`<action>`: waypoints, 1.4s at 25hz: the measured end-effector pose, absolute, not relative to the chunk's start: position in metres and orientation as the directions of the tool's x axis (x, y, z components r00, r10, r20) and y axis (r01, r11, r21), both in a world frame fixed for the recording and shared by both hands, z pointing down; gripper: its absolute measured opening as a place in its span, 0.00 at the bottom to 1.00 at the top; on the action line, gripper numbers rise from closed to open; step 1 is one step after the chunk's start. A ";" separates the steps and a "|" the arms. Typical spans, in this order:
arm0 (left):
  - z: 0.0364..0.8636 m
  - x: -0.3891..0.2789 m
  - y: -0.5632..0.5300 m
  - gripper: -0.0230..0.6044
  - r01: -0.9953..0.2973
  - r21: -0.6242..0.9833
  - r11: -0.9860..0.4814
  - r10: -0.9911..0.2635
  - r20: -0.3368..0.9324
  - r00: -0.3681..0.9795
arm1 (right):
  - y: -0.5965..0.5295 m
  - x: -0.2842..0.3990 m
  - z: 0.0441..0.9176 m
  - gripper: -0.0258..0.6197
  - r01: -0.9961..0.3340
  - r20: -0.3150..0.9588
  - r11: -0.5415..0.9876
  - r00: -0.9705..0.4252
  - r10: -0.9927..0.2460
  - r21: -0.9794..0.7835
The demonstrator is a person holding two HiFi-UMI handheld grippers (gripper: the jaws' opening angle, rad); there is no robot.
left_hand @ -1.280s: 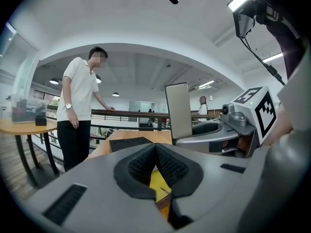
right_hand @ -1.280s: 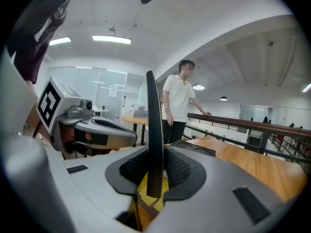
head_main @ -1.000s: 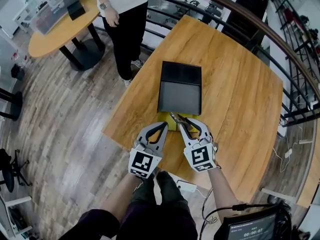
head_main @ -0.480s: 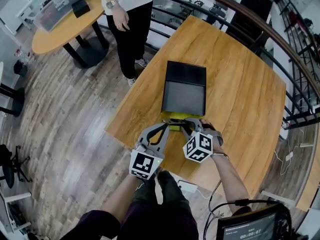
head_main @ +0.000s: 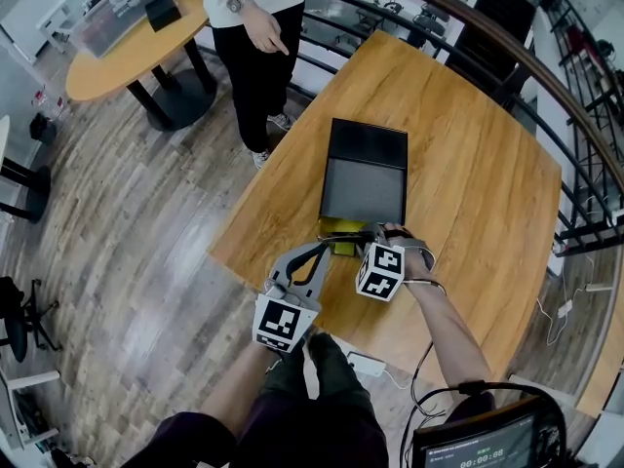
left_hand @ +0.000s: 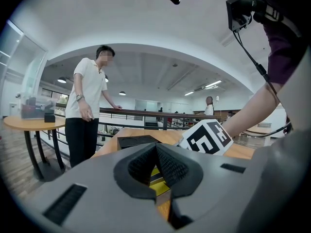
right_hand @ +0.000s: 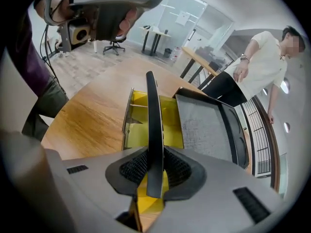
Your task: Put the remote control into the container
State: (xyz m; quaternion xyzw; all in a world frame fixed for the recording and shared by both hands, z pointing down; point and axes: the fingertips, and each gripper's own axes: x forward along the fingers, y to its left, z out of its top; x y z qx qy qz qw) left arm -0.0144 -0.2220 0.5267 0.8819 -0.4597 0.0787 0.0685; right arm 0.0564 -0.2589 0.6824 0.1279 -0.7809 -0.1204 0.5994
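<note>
In the right gripper view a thin dark remote control [right_hand: 151, 130] stands on edge between the jaws of my right gripper [right_hand: 154, 170], which is shut on it. The remote's far end hangs over a yellow container [right_hand: 170, 125] with dividers inside. In the head view the right gripper [head_main: 359, 236] reaches the yellow container [head_main: 342, 245] from the right. My left gripper [head_main: 323, 248] sits at the container's left side, jaws shut with their tips together and nothing seen between them [left_hand: 155, 152].
A black box [head_main: 363, 191] with a grey lining lies open just beyond the yellow container on the wooden table [head_main: 468, 193]. A person [head_main: 255, 37] stands past the table's far left edge, near a round table [head_main: 127, 52]. A railing [head_main: 575, 115] runs along the right.
My right gripper has rolled over and moved slightly forward to the yellow container with the remote in it. The left gripper has stayed put. The standing person's hand has swung right.
</note>
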 end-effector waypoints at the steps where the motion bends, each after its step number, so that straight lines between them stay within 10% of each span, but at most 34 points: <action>1: 0.527 -0.015 -0.221 0.05 -0.822 0.049 -0.567 -0.800 0.202 0.564 | -0.259 0.057 0.685 0.19 -0.050 0.912 0.941 -0.236 -0.336 0.334; 35: 0.528 -0.023 -0.225 0.05 -0.834 0.056 -0.549 -0.810 0.208 0.548 | -0.264 0.071 0.701 0.19 0.035 0.957 0.957 -0.016 -0.288 0.289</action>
